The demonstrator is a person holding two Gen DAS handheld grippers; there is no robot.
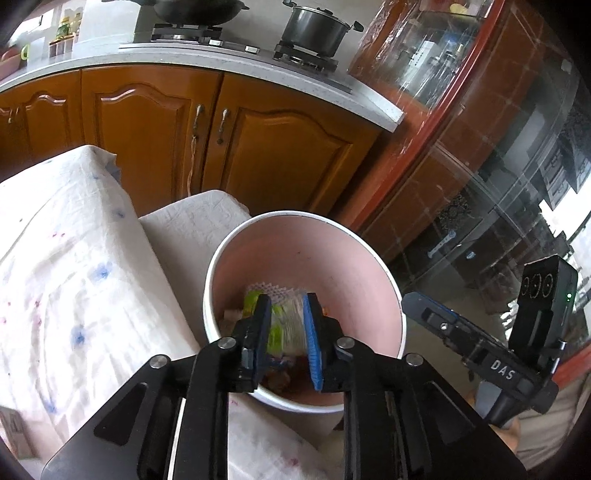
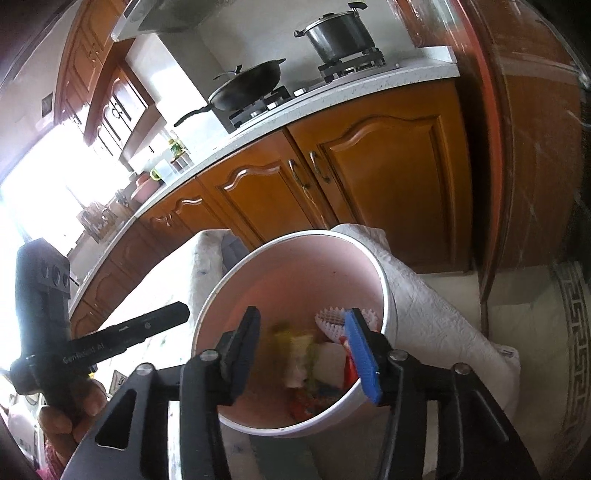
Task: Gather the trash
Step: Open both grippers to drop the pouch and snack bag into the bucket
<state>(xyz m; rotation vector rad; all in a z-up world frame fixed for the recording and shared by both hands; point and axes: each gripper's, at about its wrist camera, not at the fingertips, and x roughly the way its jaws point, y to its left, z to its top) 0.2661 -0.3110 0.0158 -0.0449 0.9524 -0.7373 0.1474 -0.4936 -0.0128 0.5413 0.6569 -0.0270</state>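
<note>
A round bin (image 1: 258, 236) with a white rim and pink inside stands beside the cloth-covered table; it also shows in the right wrist view (image 2: 295, 258). Several pieces of trash lie at its bottom, among them a white foam net (image 2: 332, 321). My left gripper (image 1: 286, 325) hovers over the bin, its blue pads (image 1: 312, 332) a small way apart with a blurred green-and-white wrapper (image 1: 288, 325) between them. My right gripper (image 2: 301, 350) is open over the bin; the same blurred wrapper (image 2: 297, 354) shows between its fingers, apart from both. The right gripper appears in the left wrist view (image 1: 413, 299).
A table under a white spotted cloth (image 1: 66, 277) lies left of the bin. Wooden cabinets (image 1: 277, 147) and a counter with a gas hob, a wok (image 2: 247, 88) and a steel pot (image 1: 314, 27) stand behind. A glass-fronted cabinet (image 1: 498, 166) is at right.
</note>
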